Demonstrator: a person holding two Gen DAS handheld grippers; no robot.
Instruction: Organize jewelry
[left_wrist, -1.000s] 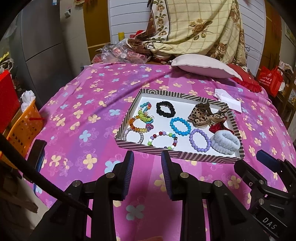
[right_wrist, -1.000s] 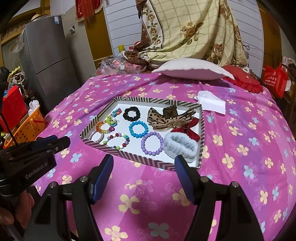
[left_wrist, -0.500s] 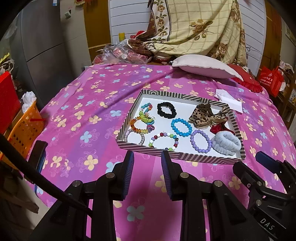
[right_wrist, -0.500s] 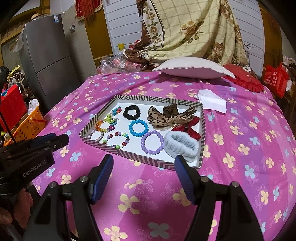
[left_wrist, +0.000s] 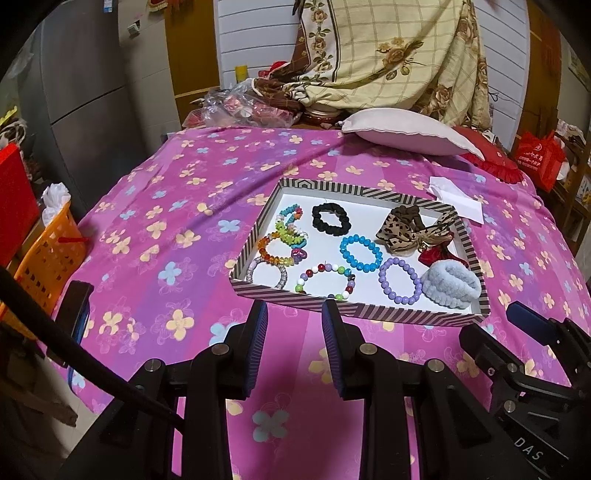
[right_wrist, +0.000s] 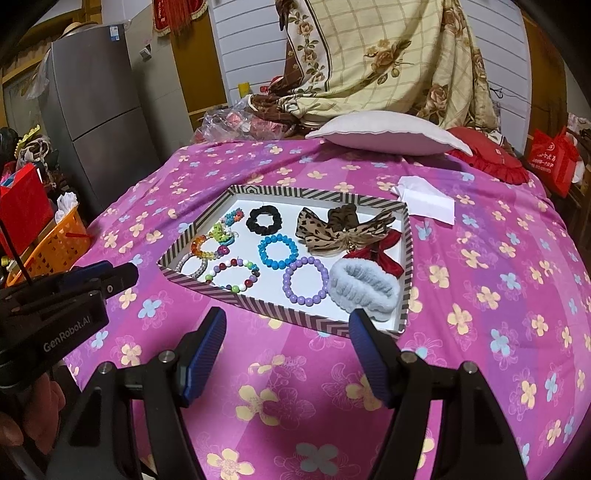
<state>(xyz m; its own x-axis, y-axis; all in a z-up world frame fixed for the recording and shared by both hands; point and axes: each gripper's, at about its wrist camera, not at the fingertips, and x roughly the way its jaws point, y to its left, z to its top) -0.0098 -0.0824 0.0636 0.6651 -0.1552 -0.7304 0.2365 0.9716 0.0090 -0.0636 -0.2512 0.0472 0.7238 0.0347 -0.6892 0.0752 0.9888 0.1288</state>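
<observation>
I hold my left gripper (left_wrist: 294, 325) low over the pink flowered bedsheet (left_wrist: 177, 236), just in front of the near wall of the striped tray (left_wrist: 354, 308). Its two blue-padded fingers (left_wrist: 258, 332) stand parted with a narrow gap, and nothing is between them. My right gripper (right_wrist: 286, 336) is also above the sheet, near the front corner of the same tray, and its fingers (right_wrist: 365, 343) are spread wide and empty.

All the jewelry lies inside the tray, on its white floor. At the left side I see a clear crystal bracelet (left_wrist: 266, 271), an orange and yellow bead bracelet (left_wrist: 275, 251) touching it, and a green and teal bead bracelet (left_wrist: 291, 227) behind these. In the middle there is a multicolor bead bracelet (left_wrist: 325, 280) at the front, a blue bead bracelet (left_wrist: 360, 253) behind it, and a black scrunchie (left_wrist: 330, 218) further back. A purple bead bracelet (left_wrist: 400, 280) lies just beside a grey fluffy scrunchie (left_wrist: 450, 284) in the near right corner. A leopard print bow (left_wrist: 410, 230) rests toward the back right, and a dark red bow (left_wrist: 437, 254) is partly under it.

Beyond the tray a white folded paper (left_wrist: 456, 197) lies on the sheet, and a pale pink pillow (left_wrist: 410, 131) is at the far edge. An orange basket (left_wrist: 48, 254) stands beside the bed on the left.
</observation>
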